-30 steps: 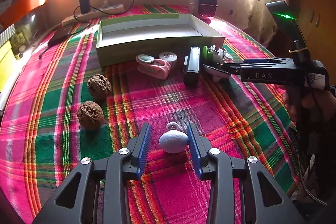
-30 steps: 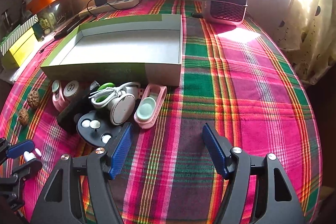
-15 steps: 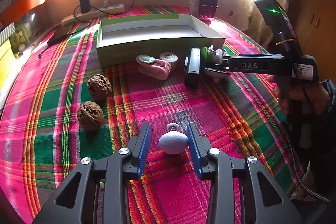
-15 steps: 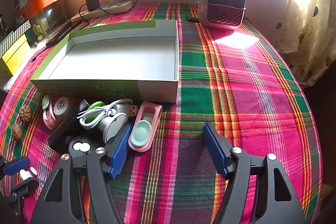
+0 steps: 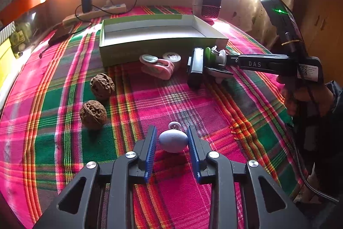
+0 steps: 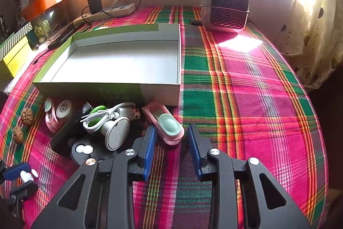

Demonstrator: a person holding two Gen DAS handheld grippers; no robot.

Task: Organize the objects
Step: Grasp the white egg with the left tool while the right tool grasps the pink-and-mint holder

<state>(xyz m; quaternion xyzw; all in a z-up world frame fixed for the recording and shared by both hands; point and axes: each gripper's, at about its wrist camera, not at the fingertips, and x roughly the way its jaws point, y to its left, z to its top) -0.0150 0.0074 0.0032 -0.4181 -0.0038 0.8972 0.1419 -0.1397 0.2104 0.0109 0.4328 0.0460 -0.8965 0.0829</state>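
My left gripper is open around a pale egg-shaped object on the plaid cloth; its right pad touches it, the left pad stands just off. A small white disc lies just beyond. My right gripper is open, its pads on either side of the near end of a pink clip with a mint pad, not touching. The empty green and white box stands behind. The right gripper shows in the left wrist view over the object pile.
Two walnuts lie left of my left gripper. A second pink clip, a tape roll, a white cabled device and a black bar crowd the box front. A heater and power strip stand at the back.
My right gripper has moved forward and narrowed, and now brackets the pink clip. My left gripper has closed in on the egg-shaped object, which has not moved.
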